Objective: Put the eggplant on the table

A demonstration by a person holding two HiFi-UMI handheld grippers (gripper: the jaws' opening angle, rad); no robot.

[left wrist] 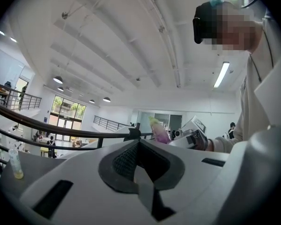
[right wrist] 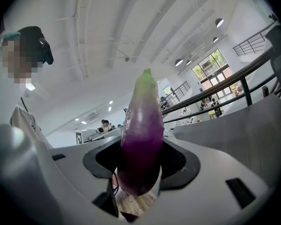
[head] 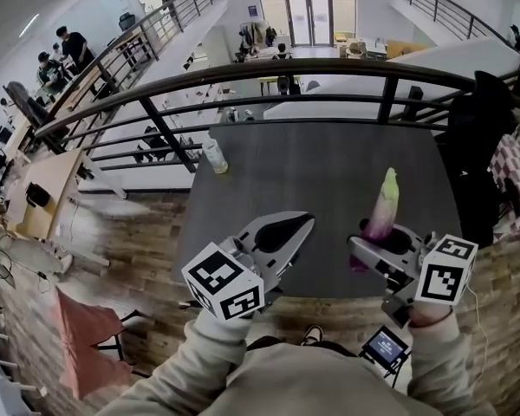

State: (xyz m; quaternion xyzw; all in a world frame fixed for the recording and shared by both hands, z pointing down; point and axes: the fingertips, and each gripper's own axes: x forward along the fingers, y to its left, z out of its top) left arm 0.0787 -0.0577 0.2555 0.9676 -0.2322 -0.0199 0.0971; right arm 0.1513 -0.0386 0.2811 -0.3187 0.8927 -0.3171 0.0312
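Dark grey square table (head: pixel 329 167) beside a black mezzanine railing (head: pixel 269 69) spreads beneath and ahead of both pairs of jaws. The right gripper (right wrist: pixel 141 151) pinches a glossy purple eggplant with a pale green tip (right wrist: pixel 141 121). It stands upright between the jaws, its tip rising well above them, over the table's near part. The left gripper (left wrist: pixel 139 142), alongside, has its jaws pressed together on nothing. A clear plastic bottle (head: pixel 214 156) stands well ahead of the left jaws.
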